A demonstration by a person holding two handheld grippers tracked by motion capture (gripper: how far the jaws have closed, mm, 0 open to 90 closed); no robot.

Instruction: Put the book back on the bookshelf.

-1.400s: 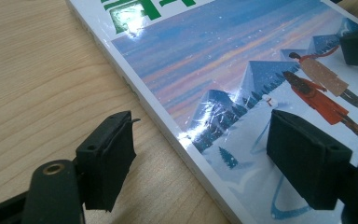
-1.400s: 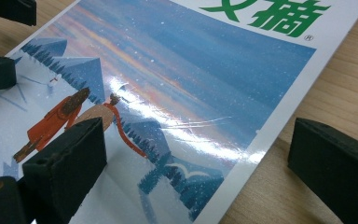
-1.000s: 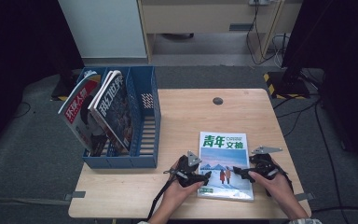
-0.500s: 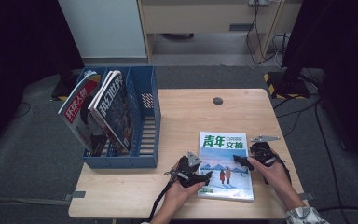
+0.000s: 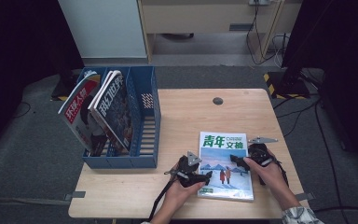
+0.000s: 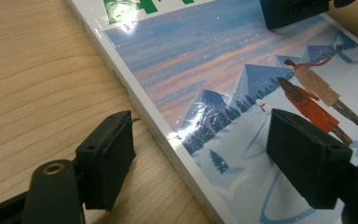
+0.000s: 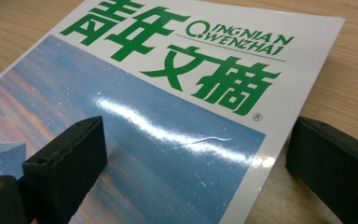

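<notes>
While the magazine [image 5: 225,165] lies flat on the table [image 5: 177,121], the left gripper [image 6: 205,154] straddles its left edge, jaws open, one over wood and one over the cover. Opposite it, the right gripper [image 7: 191,158] straddles the right edge, jaws open, pressing on nothing.

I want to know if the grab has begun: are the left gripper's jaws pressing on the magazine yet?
Apart. In the left gripper view the left gripper straddles the magazine spine edge, jaws open, with clear gaps either side.
</notes>
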